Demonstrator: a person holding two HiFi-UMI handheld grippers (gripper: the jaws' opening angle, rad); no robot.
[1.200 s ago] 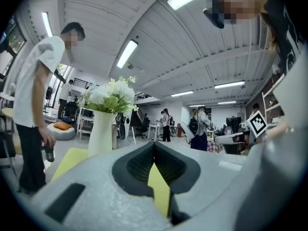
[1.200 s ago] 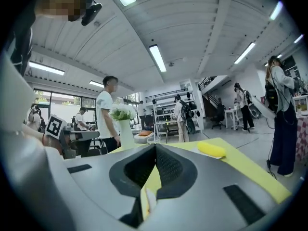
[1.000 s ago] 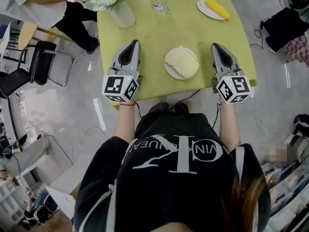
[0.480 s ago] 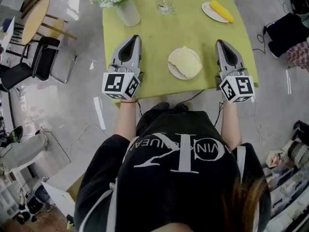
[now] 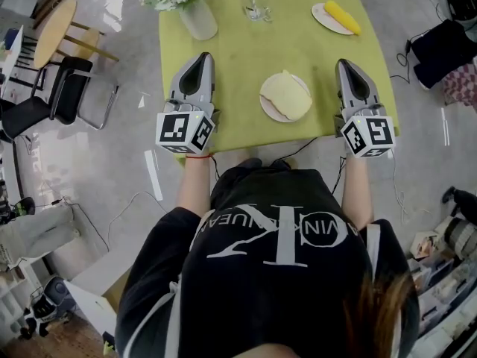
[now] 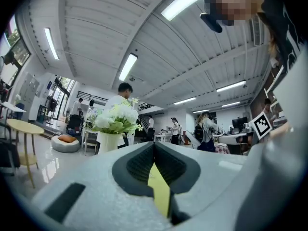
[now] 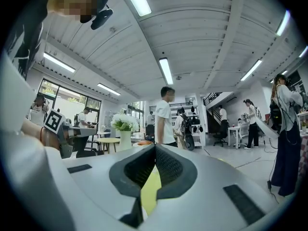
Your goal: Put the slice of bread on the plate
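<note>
A pale slice of bread [image 5: 287, 95] lies on a small white plate [image 5: 266, 108] near the front edge of the yellow-green table [image 5: 246, 51]. My left gripper [image 5: 200, 58] hovers level to the left of the plate, jaws shut with nothing between them. My right gripper [image 5: 345, 64] hovers to the plate's right, also shut and empty. In the left gripper view the left gripper's [image 6: 154, 143] dark pads meet at the tip, and in the right gripper view the right gripper's [image 7: 155, 147] pads meet too. Both point away from me across the table.
At the table's far side stand a vase of white flowers [image 5: 186, 2], a glass [image 5: 257, 10] and a second plate holding a corn cob [image 5: 337, 17]. Chairs [image 5: 59, 99] and a round wooden table [image 5: 52, 32] are at the left. Cables lie on the floor.
Both grippers have risen slightly above the table edge. The head view has shifted, so the table sits a little higher and further right in frame. The bread and plate have not moved.
</note>
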